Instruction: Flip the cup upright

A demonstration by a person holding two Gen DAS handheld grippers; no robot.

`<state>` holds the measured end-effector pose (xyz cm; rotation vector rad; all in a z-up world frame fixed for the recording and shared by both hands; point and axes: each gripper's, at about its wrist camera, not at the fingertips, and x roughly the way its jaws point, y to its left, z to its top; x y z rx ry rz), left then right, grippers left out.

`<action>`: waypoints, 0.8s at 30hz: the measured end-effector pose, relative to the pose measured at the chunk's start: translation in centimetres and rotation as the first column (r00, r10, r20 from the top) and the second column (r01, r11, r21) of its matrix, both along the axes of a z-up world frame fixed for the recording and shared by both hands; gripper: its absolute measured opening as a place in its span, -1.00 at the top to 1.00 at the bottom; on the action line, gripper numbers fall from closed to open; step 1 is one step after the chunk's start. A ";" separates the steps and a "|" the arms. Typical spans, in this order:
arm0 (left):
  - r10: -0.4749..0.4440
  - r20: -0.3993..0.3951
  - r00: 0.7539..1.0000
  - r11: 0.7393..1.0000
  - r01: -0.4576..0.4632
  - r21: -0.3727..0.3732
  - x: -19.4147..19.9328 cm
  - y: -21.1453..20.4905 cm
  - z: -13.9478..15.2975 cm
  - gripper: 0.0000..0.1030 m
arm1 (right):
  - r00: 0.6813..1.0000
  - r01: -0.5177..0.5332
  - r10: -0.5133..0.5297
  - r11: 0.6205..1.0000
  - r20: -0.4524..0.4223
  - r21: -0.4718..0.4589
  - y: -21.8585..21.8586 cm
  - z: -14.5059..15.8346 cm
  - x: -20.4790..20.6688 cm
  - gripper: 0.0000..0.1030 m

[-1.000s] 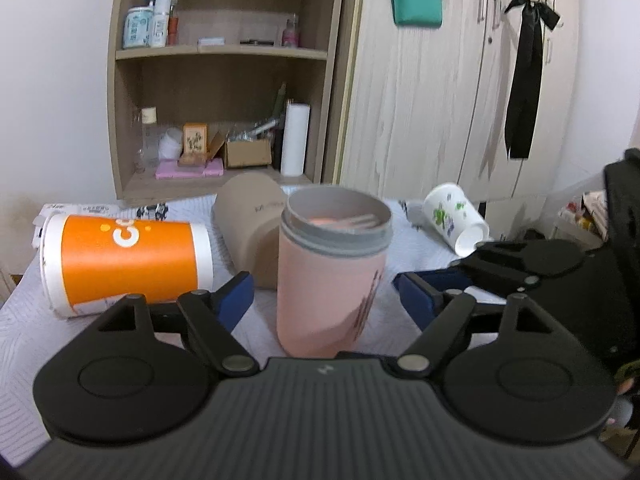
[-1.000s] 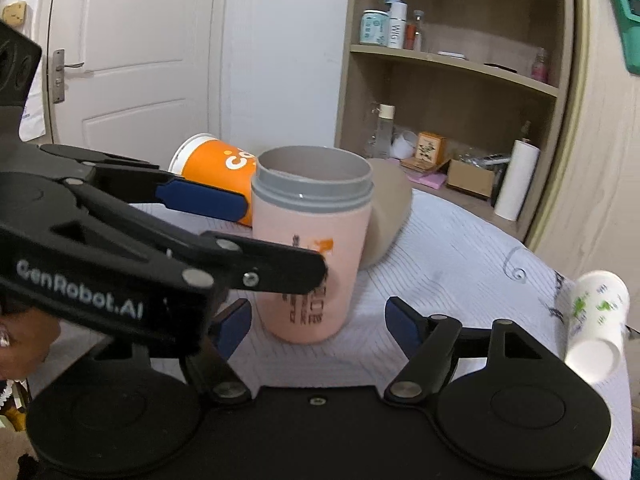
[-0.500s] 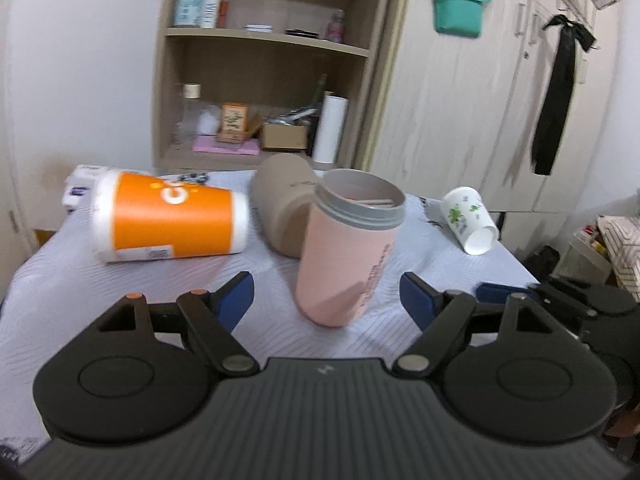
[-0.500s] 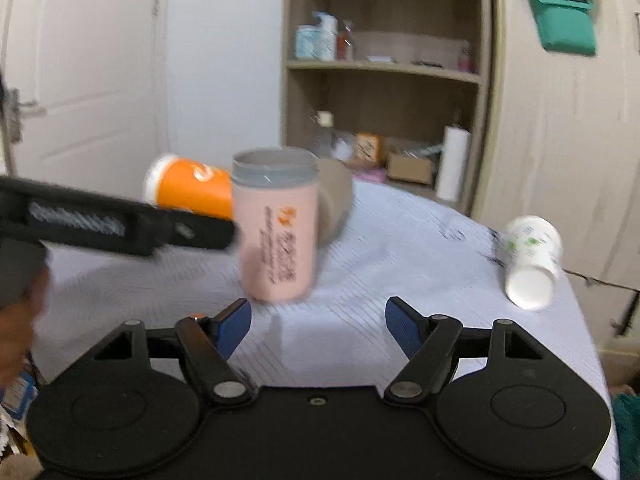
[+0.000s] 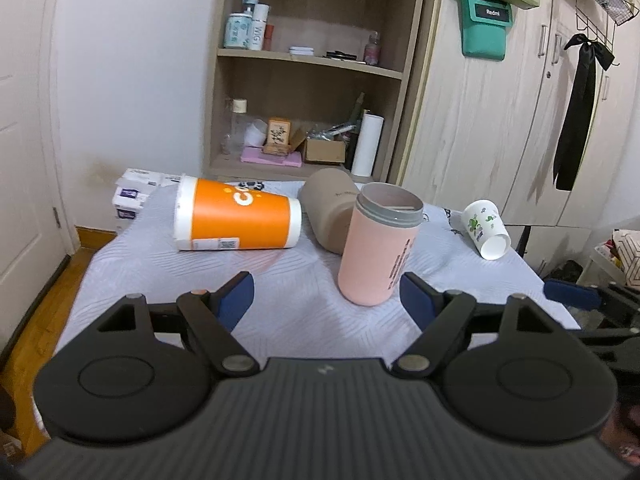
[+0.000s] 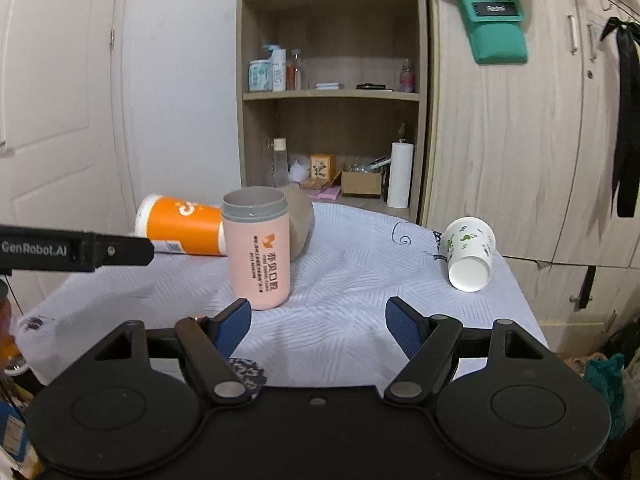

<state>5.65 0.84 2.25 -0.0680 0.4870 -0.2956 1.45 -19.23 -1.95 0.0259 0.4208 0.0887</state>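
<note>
A pink cup with a grey rim [image 5: 378,248] stands upright on the white-clothed table [image 5: 280,300]; it also shows in the right wrist view [image 6: 256,252]. An orange cup [image 5: 236,220] [image 6: 180,228], a tan cup [image 5: 328,208] [image 6: 300,220] and a small white cup with green print [image 5: 486,228] [image 6: 468,252] lie on their sides. My left gripper [image 5: 326,298] is open and empty, short of the pink cup. My right gripper [image 6: 318,320] is open and empty, near the table's front edge.
A wooden shelf unit [image 5: 312,80] with bottles and boxes stands behind the table, beside wooden wardrobes [image 5: 500,120]. A white door [image 6: 60,120] is at the left. The left gripper's finger [image 6: 80,249] crosses the left of the right wrist view.
Both grippers have pulled back from the upright pink cup, which stays standing. The cups look smaller and farther away now.
</note>
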 end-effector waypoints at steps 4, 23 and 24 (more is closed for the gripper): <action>0.006 -0.001 1.000 1.000 -0.006 0.020 -1.4 0.4 0.4 -0.57 | 0.999 0.039 -0.039 0.999 0.015 0.011 0.1 0.8 -1.6 -0.53; 0.027 -0.019 0.999 0.998 -0.026 0.050 -2.7 0.9 0.6 -0.86 | 0.986 0.152 -0.153 0.988 0.068 0.017 -0.1 1.9 -3.7 -0.99; 0.030 -0.024 0.999 0.998 -0.029 0.051 -2.6 0.9 0.5 -0.89 | 0.985 0.162 -0.163 0.987 0.057 0.024 -0.2 1.9 -3.5 -1.00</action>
